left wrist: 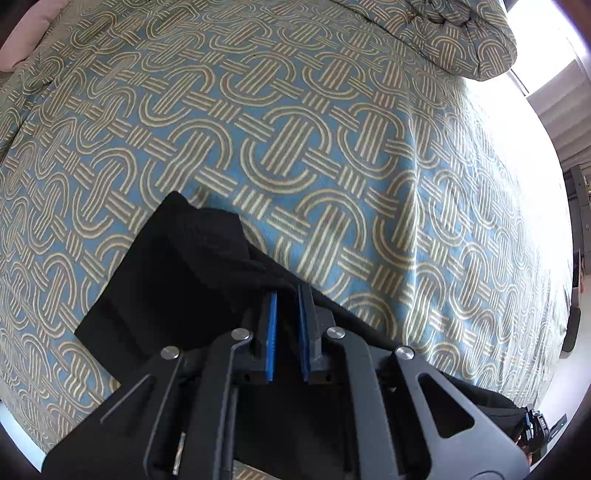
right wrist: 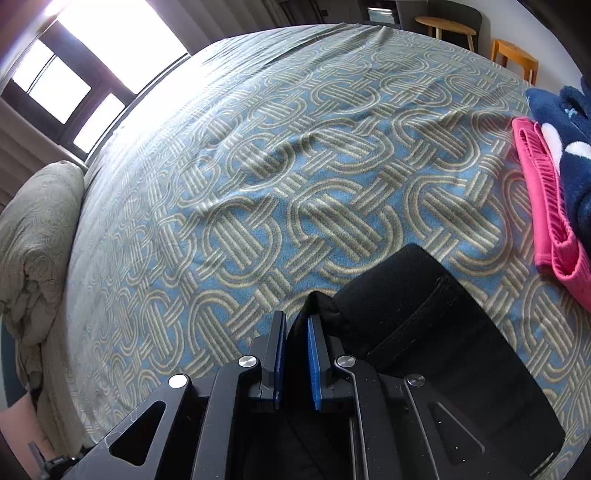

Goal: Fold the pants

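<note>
The black pants lie on a bed with a blue and beige patterned cover. In the left wrist view my left gripper is shut on an edge of the pants, with a folded part spreading to the left. In the right wrist view my right gripper is shut on a bunched black edge of the pants, whose folded part with a seam lies to the right. The cloth under both grippers is hidden by their bodies.
A pink garment and a dark blue fluffy one lie at the bed's right side. A bunched duvet sits at the left, and a pillow at the far end. Wooden stools stand beyond the bed.
</note>
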`<state>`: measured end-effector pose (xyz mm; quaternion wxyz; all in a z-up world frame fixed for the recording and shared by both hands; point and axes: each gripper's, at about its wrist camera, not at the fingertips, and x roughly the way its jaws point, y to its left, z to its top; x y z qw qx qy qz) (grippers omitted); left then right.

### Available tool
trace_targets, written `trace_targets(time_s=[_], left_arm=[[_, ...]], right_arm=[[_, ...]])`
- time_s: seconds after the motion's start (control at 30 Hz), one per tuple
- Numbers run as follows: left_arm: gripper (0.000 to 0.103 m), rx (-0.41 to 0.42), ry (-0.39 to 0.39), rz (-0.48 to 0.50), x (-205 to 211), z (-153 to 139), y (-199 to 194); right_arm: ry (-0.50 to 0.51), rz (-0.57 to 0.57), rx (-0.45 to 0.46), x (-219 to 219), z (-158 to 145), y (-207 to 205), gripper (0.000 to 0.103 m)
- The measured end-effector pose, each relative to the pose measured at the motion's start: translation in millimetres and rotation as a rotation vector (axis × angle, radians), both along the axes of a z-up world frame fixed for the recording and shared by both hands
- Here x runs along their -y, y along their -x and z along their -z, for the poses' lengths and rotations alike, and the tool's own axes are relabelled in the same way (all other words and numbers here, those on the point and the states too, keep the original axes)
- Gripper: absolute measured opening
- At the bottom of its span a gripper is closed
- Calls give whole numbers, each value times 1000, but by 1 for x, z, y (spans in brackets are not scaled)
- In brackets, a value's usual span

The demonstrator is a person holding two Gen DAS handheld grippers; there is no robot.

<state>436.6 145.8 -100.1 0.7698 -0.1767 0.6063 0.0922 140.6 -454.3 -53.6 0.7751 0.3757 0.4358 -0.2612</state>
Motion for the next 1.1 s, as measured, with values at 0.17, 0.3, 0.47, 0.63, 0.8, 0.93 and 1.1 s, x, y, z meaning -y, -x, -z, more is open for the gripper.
trace_targets(time_s=[0.17,0.3,0.47,0.63,0.8,0.93,1.1], left_arm=[[12,54,-121,-11,-18,-14,-3],[15,93,-133,-39,-53,-34,16],[46,136,-163,-46,-91,-46,60],[48,104,-110,-39,-110,-22,110],[48,109,65,-25,-103,1,134],[48,94,165,-61,-93,23,114],[47,98,282,-176,-94,46,87]], right_arm=[[237,31,-44,5,-32,5,17],[231,10,-23,7,-43,25,18],[322,-114,9,-36,-64,51,30],[324,-200,44,-92,-58,96,42],[328,-282,6,-147,-39,134,43],[333,-350,-26,-176,-36,151,43],[360,-362,-10,-198,-52,167,45]])
